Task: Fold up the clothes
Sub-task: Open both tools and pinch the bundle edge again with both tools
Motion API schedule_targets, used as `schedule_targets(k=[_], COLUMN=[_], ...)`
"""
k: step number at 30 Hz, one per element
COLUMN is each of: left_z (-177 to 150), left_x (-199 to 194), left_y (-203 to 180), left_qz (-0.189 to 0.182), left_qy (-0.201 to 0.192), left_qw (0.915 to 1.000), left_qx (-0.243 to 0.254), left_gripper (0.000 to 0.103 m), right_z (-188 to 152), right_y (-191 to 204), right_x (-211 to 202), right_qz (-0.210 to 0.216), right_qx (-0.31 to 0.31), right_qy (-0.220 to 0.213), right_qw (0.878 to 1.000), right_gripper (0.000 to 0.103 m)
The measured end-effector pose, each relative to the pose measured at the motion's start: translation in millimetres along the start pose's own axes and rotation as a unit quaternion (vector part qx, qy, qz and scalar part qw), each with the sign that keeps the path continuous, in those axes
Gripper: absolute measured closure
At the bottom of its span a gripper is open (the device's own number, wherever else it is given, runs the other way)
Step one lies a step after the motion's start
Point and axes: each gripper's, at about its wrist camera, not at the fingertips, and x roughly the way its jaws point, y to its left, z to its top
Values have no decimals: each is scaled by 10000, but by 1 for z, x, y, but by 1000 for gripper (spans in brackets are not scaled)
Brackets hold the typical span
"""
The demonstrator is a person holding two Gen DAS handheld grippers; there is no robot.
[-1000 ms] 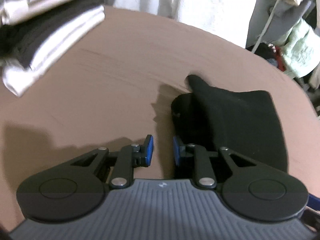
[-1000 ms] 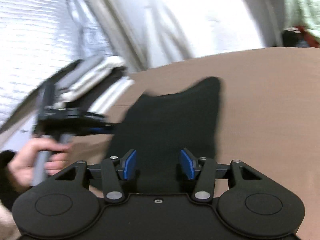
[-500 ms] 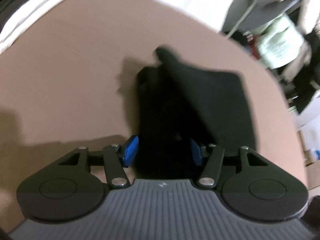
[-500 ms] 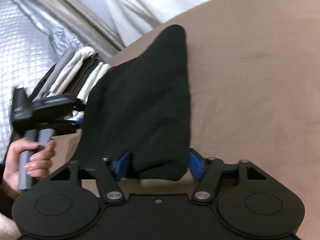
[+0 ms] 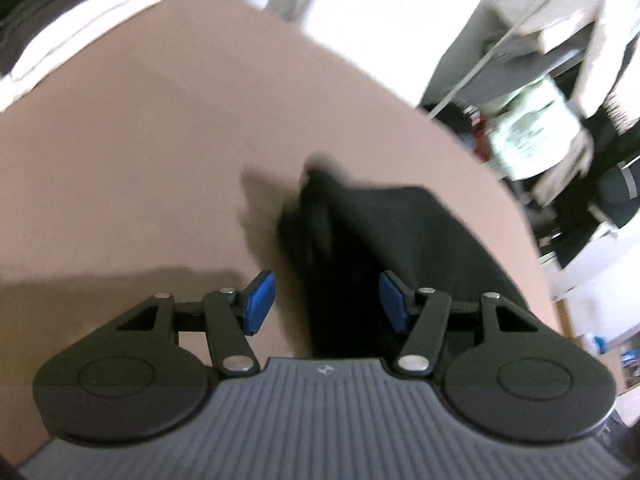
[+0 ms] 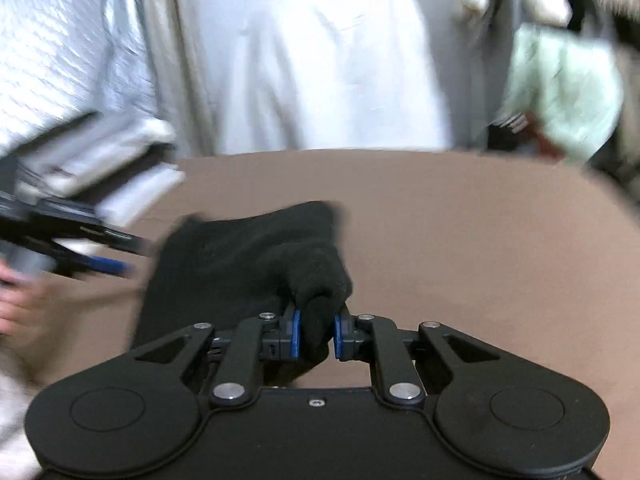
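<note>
Black knit garment [image 6: 240, 252] lies half-folded on the brown tabletop [image 6: 460, 240]; it looks soft, light and limp, best pinched at a bunched edge. Right gripper [image 6: 315, 334] is closing on such a fold. Left gripper [image 5: 326, 300] is opening, pads off the cloth.

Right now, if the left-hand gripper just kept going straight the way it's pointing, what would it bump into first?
Most likely the black garment. The left gripper, jaws opening, already has its edge between the fingers without pressing it. Beyond lies the brown table. Blur makes depth uncertain.
</note>
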Motion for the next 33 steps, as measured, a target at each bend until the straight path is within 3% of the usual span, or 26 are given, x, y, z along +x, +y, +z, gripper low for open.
schedule_targets(k=[2, 4, 6, 12, 15, 18, 20, 22, 24, 27, 30, 31, 33], left_z=[0, -4, -7, 11, 12, 2, 4, 10, 13, 18, 29, 33, 41], left_x=[-1, 5, 11, 46, 78, 103, 101, 95, 91, 81, 64, 59, 58], left_y=[-5, -13, -24, -66, -73, -62, -49, -41, -36, -34, -24, -19, -6], left_qz=[-198, -309, -327, -206, 559, 989, 877, 772, 734, 639, 595, 584, 398], left_qy=[-55, 40, 160, 474, 871, 1155, 1183, 1175, 1121, 937, 596, 475, 441], left_qw=[9998, 9992, 9983, 9922, 9834, 9690, 9729, 9768, 9791, 9844, 9892, 9907, 9939], left_qx=[63, 231, 451, 1133, 1492, 1947, 1782, 1616, 1531, 1348, 1202, 1135, 925], left_gripper=[36, 36, 36, 31, 33, 29, 29, 29, 29, 29, 26, 24, 16], right_z=[1, -7, -16, -3, 8, -3, -14, -22, -23, -36, -50, -55, -64], right_y=[-22, -45, -55, -38, -8, 17, 35, 52, 48, 16, -19, -28, -46], right_x=[16, 29, 24, 29, 52, 81, 92, 84, 78, 62, 44, 43, 42], right_qz=[-526, -831, -866, 255, 870, 1187, 1199, 1035, 1268, 1897, 1868, 1795, 1643], right_qx=[127, 694, 1099, 956, 511, 324, 141, -124, 155, 1185, 2175, 2321, 2608], right_qy=[384, 898, 783, 388, 404, 912, 1388, 1369, 1532, 1745, 1639, 1602, 1529], right_qw=[9978, 9901, 9871, 9943, 9941, 9882, 9829, 9851, 9799, 9589, 9439, 9425, 9390], right_gripper=[78, 72, 69, 69, 68, 68, 67, 67, 67, 51, 44, 37, 34])
